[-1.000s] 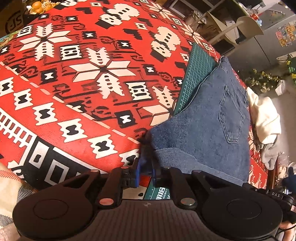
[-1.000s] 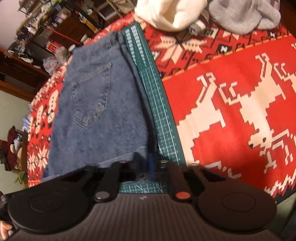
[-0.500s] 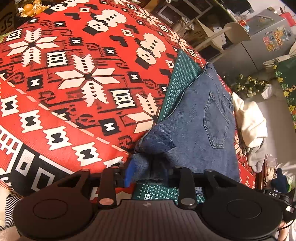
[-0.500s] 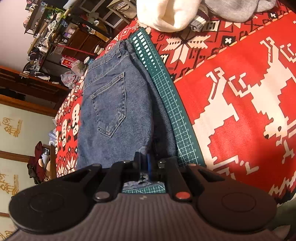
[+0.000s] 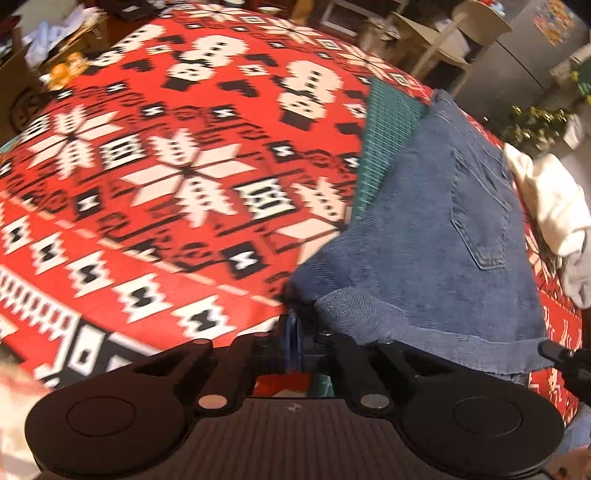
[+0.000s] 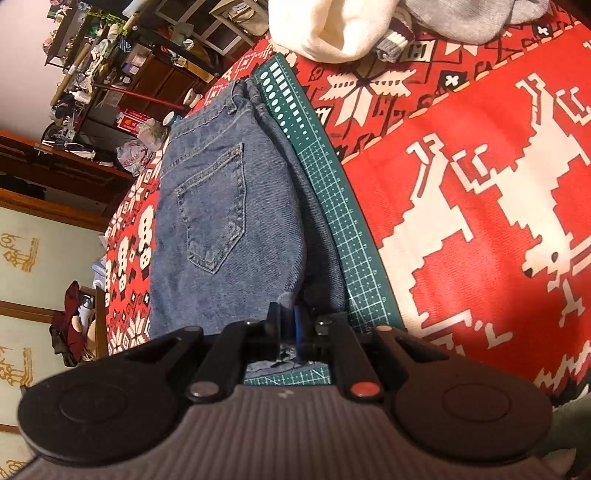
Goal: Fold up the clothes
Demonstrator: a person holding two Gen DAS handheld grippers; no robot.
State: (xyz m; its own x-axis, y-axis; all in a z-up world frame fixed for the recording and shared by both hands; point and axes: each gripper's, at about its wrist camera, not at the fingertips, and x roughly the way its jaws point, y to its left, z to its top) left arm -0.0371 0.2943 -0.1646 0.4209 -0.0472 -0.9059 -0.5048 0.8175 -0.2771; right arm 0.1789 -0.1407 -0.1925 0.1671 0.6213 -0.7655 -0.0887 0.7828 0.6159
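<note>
Blue denim jeans (image 5: 443, 236) lie folded lengthwise on a green cutting mat (image 5: 388, 122), back pocket up. My left gripper (image 5: 295, 328) is shut on the near left corner of the denim hem, which is raised and curling over. In the right wrist view the same jeans (image 6: 221, 221) stretch away along the mat (image 6: 332, 192). My right gripper (image 6: 291, 325) is shut on the near right corner of the hem, a frayed edge showing under its fingers.
A red patterned cloth (image 5: 166, 166) covers the table. Cream (image 6: 325, 26) and grey (image 6: 472, 14) garments are piled at the far end beyond the waistband. Shelves and clutter (image 6: 110, 55) stand off the table's left side; a chair (image 5: 443, 37) stands behind.
The left gripper, which half a second ago had the hem loosely between wider fingers, has closed on it and lifted the corner. The right gripper stays clamped and has shifted slightly along the jeans.
</note>
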